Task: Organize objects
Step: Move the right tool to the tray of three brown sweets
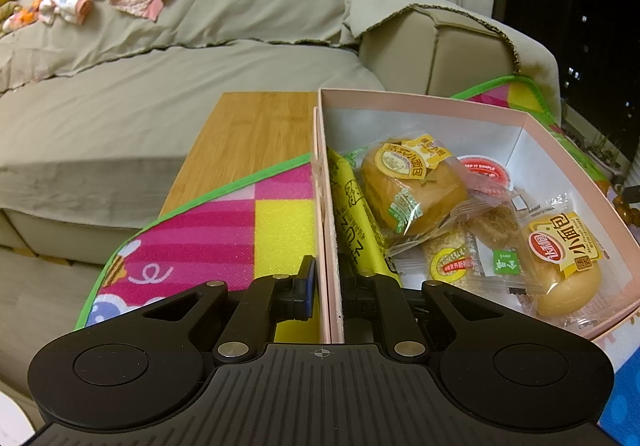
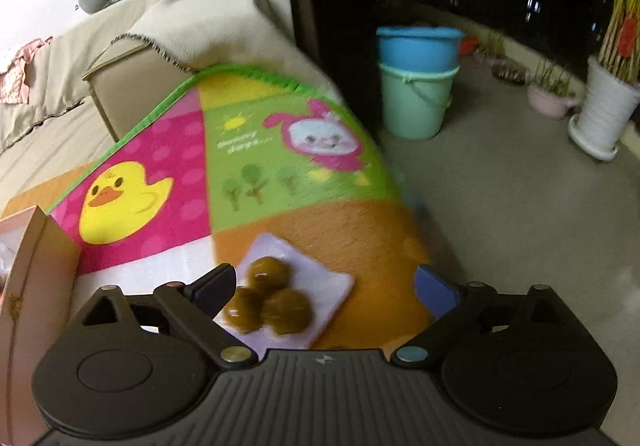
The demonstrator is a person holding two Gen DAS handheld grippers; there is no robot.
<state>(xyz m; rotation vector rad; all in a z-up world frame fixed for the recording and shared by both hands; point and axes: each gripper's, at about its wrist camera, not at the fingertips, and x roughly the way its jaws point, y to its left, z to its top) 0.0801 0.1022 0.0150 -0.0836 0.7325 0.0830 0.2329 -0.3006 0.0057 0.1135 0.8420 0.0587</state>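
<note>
Right wrist view: the right tool [image 2: 324,282] is seen with its jaws spread wide and nothing pressed between them. Directly ahead of it, between the two fingers and nearer the left one, a snack packet [image 2: 280,300] lies flat on the orange patch of the play mat [image 2: 160,166] that covers the counter, close to the near right corner. The packet is a pale square wrapper holding three round brown pieces bunched together; no marked long axis is evident, though the frame is blurred. Of the two hands, the right is judged much the nearer, so the coming pick would fall to it, with a short forward and downward reach.

In the left wrist view, the left tool [image 1: 326,286] is clamped on the near wall of the pink box [image 1: 420,98], one finger outside, one inside. The box stands at the left of the mat and already holds several wrapped breads [image 1: 412,186] and other snacks.
</note>
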